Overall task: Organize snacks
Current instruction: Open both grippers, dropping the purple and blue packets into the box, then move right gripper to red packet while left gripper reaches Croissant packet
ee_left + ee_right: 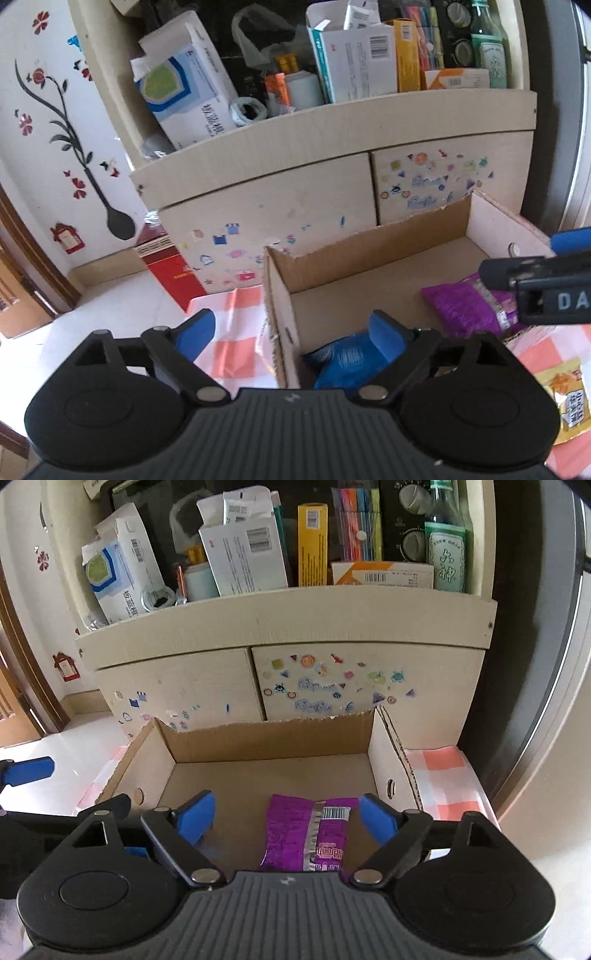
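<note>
An open cardboard box [369, 251] [266, 742] stands on a pink checked cloth [236, 350]. My left gripper [291, 325] is open and straddles the box's near left wall, with one finger outside and the other inside over a blue snack packet [343, 362] on the box floor. A purple snack packet [465, 310] [295, 834] lies flat in the box on the right side. My right gripper [286, 808] hangs open above it, the packet lying loose between the fingers and nearer the right one. A yellow snack packet [565, 398] rests on the cloth outside the box.
Behind the box stands a pale cabinet [177, 686] with stickers on its doors. Its top shelf is crowded with cartons, markers and a green bottle [447, 550]. A red carton [173, 273] leans by the cabinet on the left. White floor lies further left.
</note>
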Demonstrator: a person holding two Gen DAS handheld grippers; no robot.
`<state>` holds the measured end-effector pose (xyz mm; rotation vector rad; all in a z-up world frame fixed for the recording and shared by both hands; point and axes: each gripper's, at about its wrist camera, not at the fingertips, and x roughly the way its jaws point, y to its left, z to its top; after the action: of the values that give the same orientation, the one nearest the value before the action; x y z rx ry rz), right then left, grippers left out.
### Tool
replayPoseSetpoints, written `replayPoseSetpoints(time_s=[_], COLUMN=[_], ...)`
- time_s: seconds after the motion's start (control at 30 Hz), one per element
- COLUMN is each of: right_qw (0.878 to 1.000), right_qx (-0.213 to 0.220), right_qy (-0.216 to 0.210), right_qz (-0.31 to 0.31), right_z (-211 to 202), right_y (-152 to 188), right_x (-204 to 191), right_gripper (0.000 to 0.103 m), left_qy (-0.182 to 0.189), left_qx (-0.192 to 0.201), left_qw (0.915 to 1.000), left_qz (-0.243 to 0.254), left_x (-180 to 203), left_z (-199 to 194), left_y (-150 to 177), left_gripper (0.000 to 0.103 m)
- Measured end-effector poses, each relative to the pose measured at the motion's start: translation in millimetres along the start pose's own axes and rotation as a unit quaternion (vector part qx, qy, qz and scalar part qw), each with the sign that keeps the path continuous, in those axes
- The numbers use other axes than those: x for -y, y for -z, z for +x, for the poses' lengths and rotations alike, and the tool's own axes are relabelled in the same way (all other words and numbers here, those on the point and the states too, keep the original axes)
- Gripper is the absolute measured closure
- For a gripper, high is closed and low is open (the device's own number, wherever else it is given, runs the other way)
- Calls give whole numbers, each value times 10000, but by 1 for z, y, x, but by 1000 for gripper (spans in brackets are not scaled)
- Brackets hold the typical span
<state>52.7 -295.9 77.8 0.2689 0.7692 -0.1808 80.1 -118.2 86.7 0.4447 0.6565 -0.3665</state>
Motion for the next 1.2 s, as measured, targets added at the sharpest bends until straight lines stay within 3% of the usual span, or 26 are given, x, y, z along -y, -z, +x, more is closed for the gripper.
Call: replayPoseSetpoints(time_s=[0.2,0.33,0.7,1.2], right_qw=[9994,9976,9918,9823], right_qx=[-147,-282,-572,-1104], right_qy=[-41,-121,-426,-699], right_qz=[-307,-623,-1064,-1341], right_z=[-6,-11,-31,-57], right_y=[5,13,34,78], right_x=[-8,-14,-25,-18], right_gripper=[12,11,11,11], left_qy=[-122,-15,104,162], left_qx=[-182,-334,-923,-1137], left_qw=[9997,9991,9957,9932], left_qz=[106,244,34,-169], left_x=[-5,-9,-38,-78], left_z=[-12,-21,-42,-80], left_y=[2,12,50,108], left_gripper=[12,12,12,12])
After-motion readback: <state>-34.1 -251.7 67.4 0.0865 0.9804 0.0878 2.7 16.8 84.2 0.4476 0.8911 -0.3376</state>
